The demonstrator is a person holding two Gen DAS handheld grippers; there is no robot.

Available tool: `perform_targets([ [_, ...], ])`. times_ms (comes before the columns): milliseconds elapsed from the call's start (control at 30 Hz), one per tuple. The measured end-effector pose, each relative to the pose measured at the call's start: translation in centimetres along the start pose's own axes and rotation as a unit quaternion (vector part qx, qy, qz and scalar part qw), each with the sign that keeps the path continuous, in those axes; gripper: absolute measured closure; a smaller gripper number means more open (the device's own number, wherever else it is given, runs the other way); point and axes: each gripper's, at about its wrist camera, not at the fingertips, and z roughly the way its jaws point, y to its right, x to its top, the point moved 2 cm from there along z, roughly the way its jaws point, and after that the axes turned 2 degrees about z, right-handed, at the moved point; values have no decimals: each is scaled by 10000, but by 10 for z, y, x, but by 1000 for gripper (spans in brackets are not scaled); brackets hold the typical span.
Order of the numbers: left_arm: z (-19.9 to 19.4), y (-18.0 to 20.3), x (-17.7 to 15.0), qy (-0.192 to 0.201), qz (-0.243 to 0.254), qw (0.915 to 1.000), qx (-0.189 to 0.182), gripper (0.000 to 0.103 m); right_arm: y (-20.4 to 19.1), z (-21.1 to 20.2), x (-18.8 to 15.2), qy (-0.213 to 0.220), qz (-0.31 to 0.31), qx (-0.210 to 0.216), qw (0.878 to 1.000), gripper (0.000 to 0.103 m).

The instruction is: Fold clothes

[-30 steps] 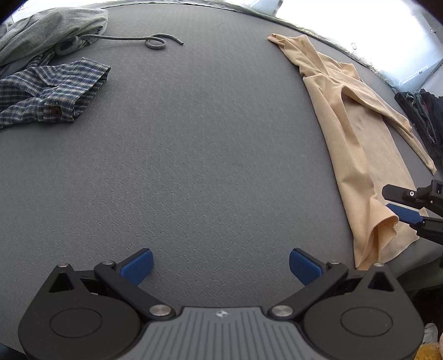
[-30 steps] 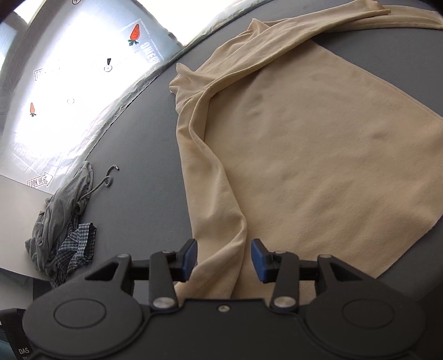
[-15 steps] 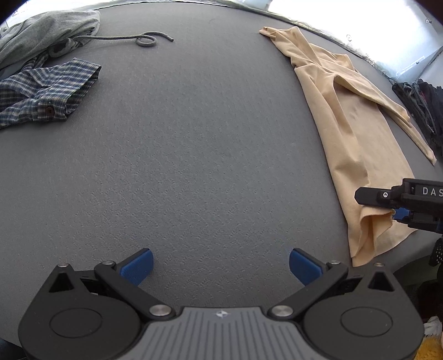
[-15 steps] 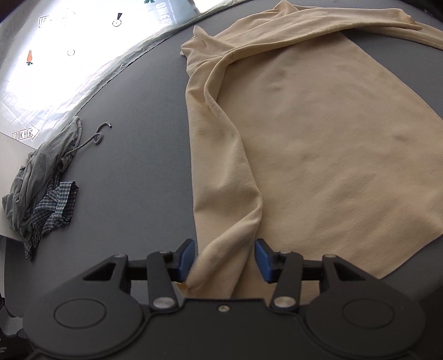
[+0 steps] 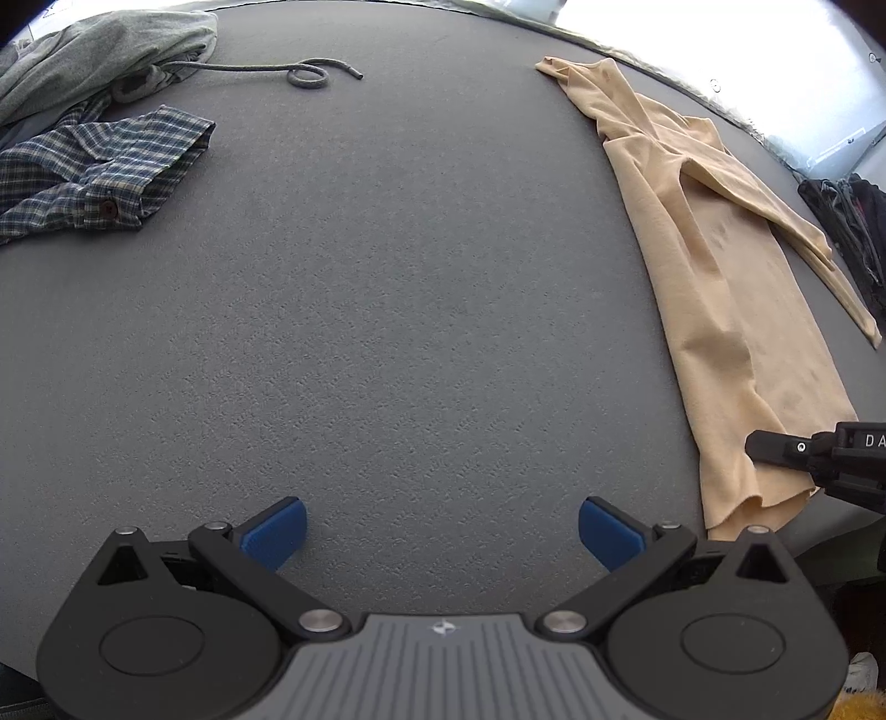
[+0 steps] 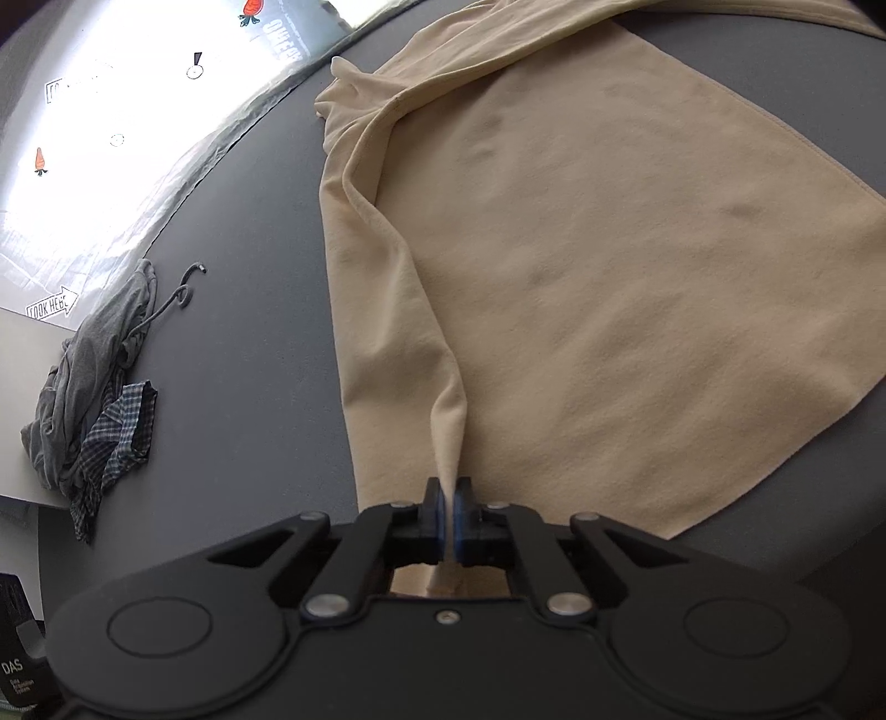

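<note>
So the right gripper (image 6: 449, 518) is clamped on a pinch of the tan shirt (image 6: 637, 288), at the cuff end of the sleeve (image 6: 387, 266) by the look of it, though the very tip is hidden behind the pads. The grab is probably made there so the sleeve can be swung over the body for a fold. The gripper is held low and level at the near edge of the table (image 6: 249, 310). The left gripper (image 5: 440, 531) is kept wide open and empty over bare table, well apart from the shirt, likely parked. A plaid shirt (image 5: 94, 177) and grey hoodie (image 5: 99, 50) are left heaped at the far corner.
</note>
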Motion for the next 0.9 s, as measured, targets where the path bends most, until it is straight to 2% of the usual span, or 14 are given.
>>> perform_targets([
  [133, 3, 17, 3, 28, 138, 9999, -98, 0, 1, -26, 7, 271, -238, 226, 9991, 100],
  [267, 7, 40, 7, 19, 340, 9993, -171, 0, 14, -40, 15, 436, -314, 109, 9985, 100],
  [333, 11, 52, 9, -11, 401, 9990, -179, 0, 29, -36, 19, 365, -292, -71, 9989, 100],
  [433, 17, 67, 10, -73, 430, 9990, -140, 0, 53, -16, 21, 24, -207, -364, 9991, 100],
  [500, 20, 75, 11, -99, 402, 9991, -44, 0, 55, -12, 26, -116, -339, -272, 9990, 100],
  [567, 23, 82, 14, -93, 332, 9994, 34, 0, 55, -12, 32, -223, -520, -201, 9982, 96],
  [600, 24, 86, 17, -72, 252, 9996, 53, 0, 54, -15, 37, -258, -634, -196, 9975, 89],
  [633, 24, 89, 20, -34, 186, 9998, 97, 0, 54, -20, 43, -223, -718, -181, 9970, 77],
  [700, 23, 95, 30, 93, 26, 9997, 221, 0, 58, -34, 59, -63, -778, -82, 9969, 68],
  [800, 21, 101, 53, 351, -264, 9985, 322, 0, 74, -55, 91, 281, -586, 22, 9979, 65],
  [900, 22, 110, 87, 574, -456, 9966, 381, 0, 100, -72, 131, 684, -302, -84, 9972, 64],
])
